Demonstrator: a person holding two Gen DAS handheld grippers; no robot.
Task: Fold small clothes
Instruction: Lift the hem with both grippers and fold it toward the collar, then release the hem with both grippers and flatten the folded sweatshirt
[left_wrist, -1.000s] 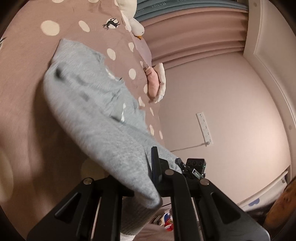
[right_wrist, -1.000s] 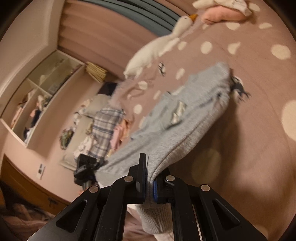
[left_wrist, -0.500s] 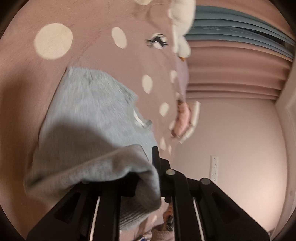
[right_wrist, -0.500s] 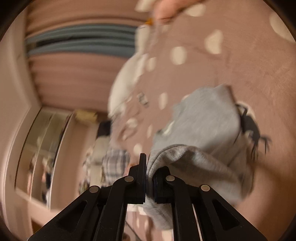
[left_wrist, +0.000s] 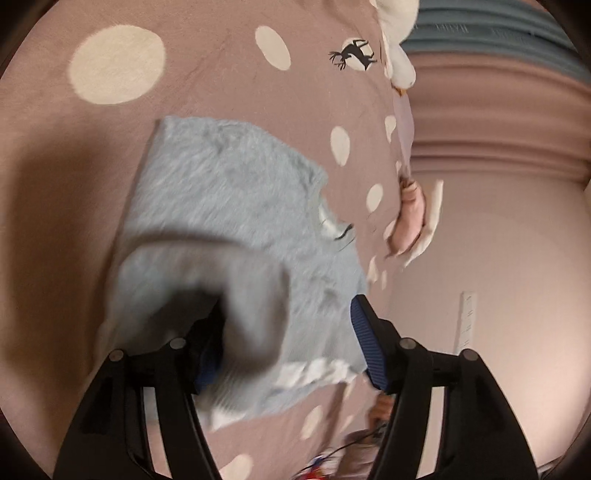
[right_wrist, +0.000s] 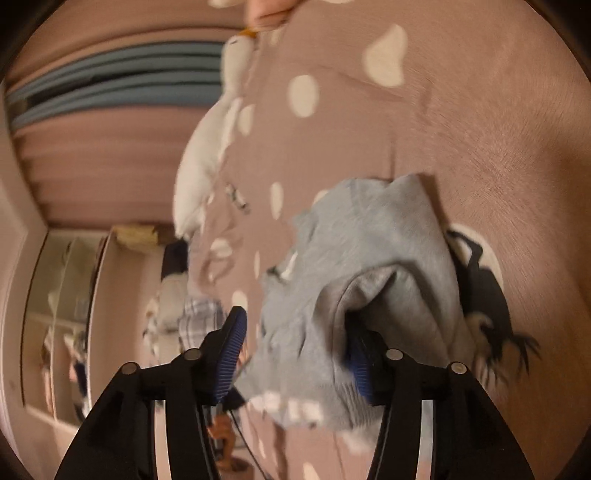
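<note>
The grey garment (left_wrist: 236, 206) lies on the bed's pink spotted blanket (left_wrist: 66, 206), its far part spread flat and its near part doubled back over it in a loose, rounded fold. In the left wrist view the left gripper (left_wrist: 288, 343) has its jaws opening, standing about half apart; the folded hem sits between them, draped against the left finger, while the right finger's blue pad (left_wrist: 364, 339) stands clear of the cloth. In the right wrist view the right gripper (right_wrist: 295, 347) is likewise opening; the fold bulges over the right-hand finger, and the left-hand blue pad (right_wrist: 231, 350) is apart from the fabric. The garment's far edge runs straight across the blanket with bare blanket beyond it and to the outer side. A white plush goose (left_wrist: 397, 40) lies along the bed's far edge, well apart from the garment, and a pink and cream bundle (left_wrist: 413, 221) rests at the bed's side edge, near the garment's corner. A black deer print (right_wrist: 484, 295) shows just beside the fold.
</note>
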